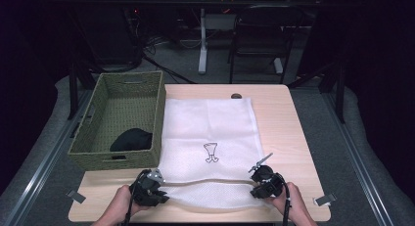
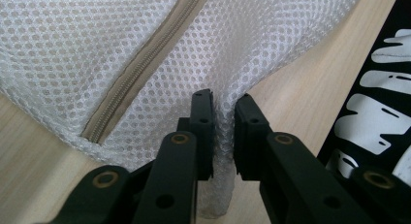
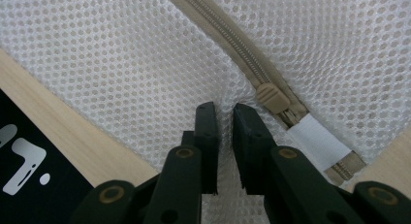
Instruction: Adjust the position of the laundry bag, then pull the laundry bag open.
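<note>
White mesh bag pinched by both tongs, wicker basket beside

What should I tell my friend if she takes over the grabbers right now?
Left gripper: shut on the mesh bag, near-left edge.
Right gripper: shut on the same bag, near-right edge, beside the zipper pull.
The bag lies flat on the table, zipper closed.
A black cloth sits in the green basket.
Left: probably open the zipper and load the cloth.

No legible text anywhere. Mesh bag – small black outline mark, no letters. Black garment – white print, cropped, unreadable.
</note>
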A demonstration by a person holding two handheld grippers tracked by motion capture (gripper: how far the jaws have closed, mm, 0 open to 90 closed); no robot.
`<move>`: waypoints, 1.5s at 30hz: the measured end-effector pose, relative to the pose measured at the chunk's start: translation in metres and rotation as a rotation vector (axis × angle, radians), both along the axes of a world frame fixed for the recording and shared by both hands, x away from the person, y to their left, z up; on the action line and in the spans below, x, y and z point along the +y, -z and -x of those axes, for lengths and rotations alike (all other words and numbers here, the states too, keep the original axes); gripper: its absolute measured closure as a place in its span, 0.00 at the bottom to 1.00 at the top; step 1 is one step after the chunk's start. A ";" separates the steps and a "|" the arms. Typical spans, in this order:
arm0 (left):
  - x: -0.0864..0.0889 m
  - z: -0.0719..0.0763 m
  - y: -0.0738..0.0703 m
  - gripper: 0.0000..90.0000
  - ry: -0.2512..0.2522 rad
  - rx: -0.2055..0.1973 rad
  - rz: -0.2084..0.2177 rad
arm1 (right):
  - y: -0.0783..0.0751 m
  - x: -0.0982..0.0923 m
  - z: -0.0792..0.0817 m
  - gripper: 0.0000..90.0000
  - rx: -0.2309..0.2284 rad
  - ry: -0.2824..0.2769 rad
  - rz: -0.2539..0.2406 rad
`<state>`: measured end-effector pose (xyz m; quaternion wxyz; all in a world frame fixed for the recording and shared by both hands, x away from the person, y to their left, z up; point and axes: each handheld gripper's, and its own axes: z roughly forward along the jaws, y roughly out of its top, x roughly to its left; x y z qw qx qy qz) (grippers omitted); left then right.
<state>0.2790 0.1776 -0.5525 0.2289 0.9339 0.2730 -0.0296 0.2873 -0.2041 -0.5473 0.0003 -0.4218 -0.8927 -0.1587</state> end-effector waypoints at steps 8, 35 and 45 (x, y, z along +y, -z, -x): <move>0.001 0.003 -0.022 0.35 -0.006 -0.069 0.064 | -0.023 -0.027 0.009 0.38 -0.087 0.039 -0.156; -0.016 -0.001 -0.026 0.13 -0.019 -0.236 0.061 | -0.011 -0.057 -0.007 0.38 -0.101 0.245 -0.119; -0.024 -0.001 -0.025 0.16 -0.004 -0.274 0.082 | -0.001 -0.049 -0.014 0.56 -0.059 0.233 -0.066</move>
